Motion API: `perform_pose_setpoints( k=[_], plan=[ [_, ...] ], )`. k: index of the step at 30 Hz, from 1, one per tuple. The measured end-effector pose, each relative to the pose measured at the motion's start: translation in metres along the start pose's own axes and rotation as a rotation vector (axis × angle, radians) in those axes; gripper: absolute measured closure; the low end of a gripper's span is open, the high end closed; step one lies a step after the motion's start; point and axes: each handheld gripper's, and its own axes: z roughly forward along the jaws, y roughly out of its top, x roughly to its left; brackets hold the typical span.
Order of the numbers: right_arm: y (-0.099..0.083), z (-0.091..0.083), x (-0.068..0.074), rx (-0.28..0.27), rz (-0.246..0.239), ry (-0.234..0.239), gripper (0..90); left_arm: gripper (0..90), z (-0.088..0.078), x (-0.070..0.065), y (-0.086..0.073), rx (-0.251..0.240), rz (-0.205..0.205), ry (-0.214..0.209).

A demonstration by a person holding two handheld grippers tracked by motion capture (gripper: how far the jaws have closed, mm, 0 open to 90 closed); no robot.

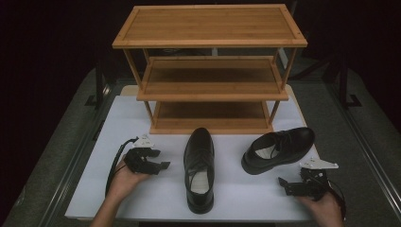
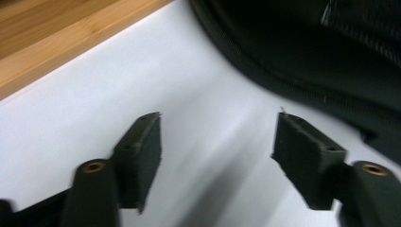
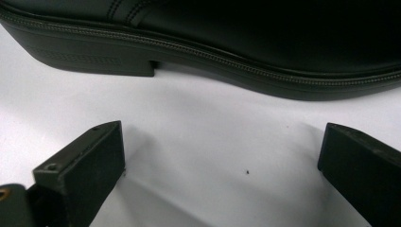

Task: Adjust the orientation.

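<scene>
Between shoes [image 1: 199, 168], bare white tabletop [image 1: 156, 194]

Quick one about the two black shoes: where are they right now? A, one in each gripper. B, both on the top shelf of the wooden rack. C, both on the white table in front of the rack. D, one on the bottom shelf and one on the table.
C: the middle shoe and the right shoe both lie on the white table before the wooden rack, whose shelves hold nothing.
</scene>
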Motion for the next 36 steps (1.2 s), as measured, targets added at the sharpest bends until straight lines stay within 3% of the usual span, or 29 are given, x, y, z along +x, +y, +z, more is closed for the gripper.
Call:
perform_pose_setpoints(
  k=[2, 9, 13, 18, 20, 26, 36],
  plan=[
    [0.0, 0.0, 0.0, 0.002, 0.001, 0.0, 1.0, 20.8, -0.007, 0.0, -0.007, 0.007, 0.005, 0.025],
    [0.001, 0.0, 0.0, 0.005, 0.005, 0.001, 1.0, 10.3, -0.028, -0.005, -0.038, 0.033, 0.014, 0.101],
    [0.001, 0.0, 0.0, 0.006, 0.004, 0.001, 1.0, 0.1, -0.034, -0.005, -0.055, 0.042, -0.009, 0.121],
    [0.001, 0.0, 0.0, 0.006, 0.004, 0.001, 1.0, 0.0, -0.035, -0.002, -0.073, 0.065, -0.023, 0.141],
    [0.001, 0.0, 0.0, 0.006, 0.004, 0.002, 1.0, 0.0, -0.035, 0.0, -0.079, 0.02, -0.019, 0.132],
    [0.001, 0.0, 0.0, 0.007, 0.006, 0.006, 1.1, 0.0, -0.035, 0.001, -0.082, -0.003, -0.008, 0.121],
    [0.004, -0.018, -0.016, -0.032, 0.068, -0.011, 20.1, 0.0, -0.035, 0.001, -0.082, -0.005, -0.008, 0.121]
  ],
)
